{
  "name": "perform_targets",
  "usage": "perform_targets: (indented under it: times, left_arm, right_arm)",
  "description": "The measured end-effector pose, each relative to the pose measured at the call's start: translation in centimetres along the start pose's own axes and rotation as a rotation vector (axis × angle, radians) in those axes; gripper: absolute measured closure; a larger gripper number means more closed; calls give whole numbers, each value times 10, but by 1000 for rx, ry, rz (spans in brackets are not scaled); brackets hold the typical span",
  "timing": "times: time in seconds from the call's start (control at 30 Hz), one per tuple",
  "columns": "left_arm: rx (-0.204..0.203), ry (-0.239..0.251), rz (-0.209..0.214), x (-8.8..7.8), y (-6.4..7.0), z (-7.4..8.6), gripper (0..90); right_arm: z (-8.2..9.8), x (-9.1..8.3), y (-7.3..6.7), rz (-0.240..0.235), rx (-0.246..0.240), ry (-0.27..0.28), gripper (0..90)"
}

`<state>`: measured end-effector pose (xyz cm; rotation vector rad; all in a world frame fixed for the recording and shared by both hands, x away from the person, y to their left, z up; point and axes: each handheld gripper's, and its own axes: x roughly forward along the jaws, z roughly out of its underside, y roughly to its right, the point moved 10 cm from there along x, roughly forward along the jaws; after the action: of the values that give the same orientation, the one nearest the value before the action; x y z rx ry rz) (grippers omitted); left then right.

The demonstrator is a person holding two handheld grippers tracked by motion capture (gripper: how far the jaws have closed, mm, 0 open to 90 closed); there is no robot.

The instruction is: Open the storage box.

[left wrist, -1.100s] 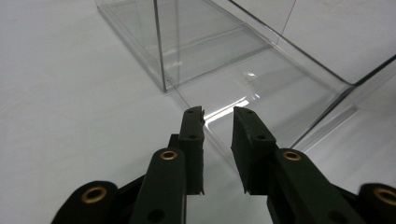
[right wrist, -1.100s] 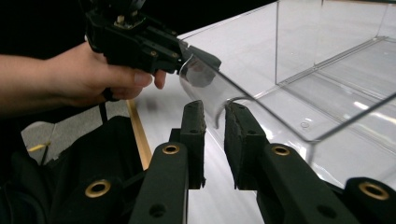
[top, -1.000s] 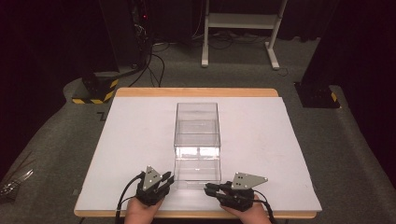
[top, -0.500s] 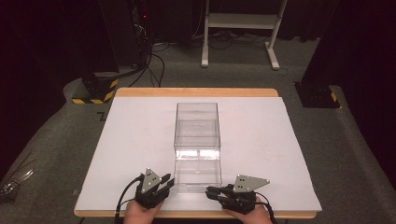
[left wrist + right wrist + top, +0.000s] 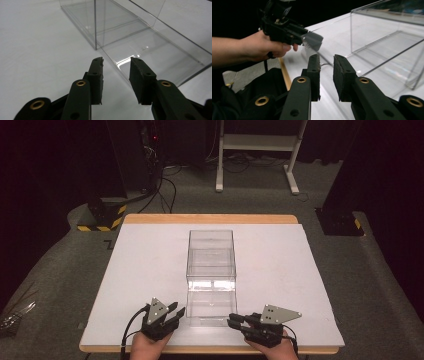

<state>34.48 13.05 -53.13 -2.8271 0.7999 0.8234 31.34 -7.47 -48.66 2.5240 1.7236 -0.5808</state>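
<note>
On the white table (image 5: pixel 150 270) we see the clear box (image 5: pixel 211 265) lying with its long axis pointing away from us, between our left claw (image 5: pixel 178 310), just opening and empty, and our right claw (image 5: pixel 231 320), released.

Left gripper (image 5: pixel 116 61): jaws just been opening, gap bare, nothing gripped. Clear plastic box (image 5: pixel 140 42) ahead on white table (image 5: pixel 37 42) (near flap edge lying just beyond the tips).
</note>
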Motion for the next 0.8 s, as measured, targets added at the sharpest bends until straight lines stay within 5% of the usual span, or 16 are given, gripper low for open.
perform_targets:
  times: [0.17, 0.53, 0.8]
  left_arm:
    - [-11, 4, -32, -1, -14, 0, 632]
    - [-33, 0, -131, -7, -59, 3, 619]
    - [-54, -20, -205, -14, -94, 8, 604]
  right_arm:
    - [-8, -7, 10, 33, 9, 41, 739]
    - [-11, -22, 47, 200, 31, 76, 698]
    - [4, -35, 84, 364, 26, 19, 666]
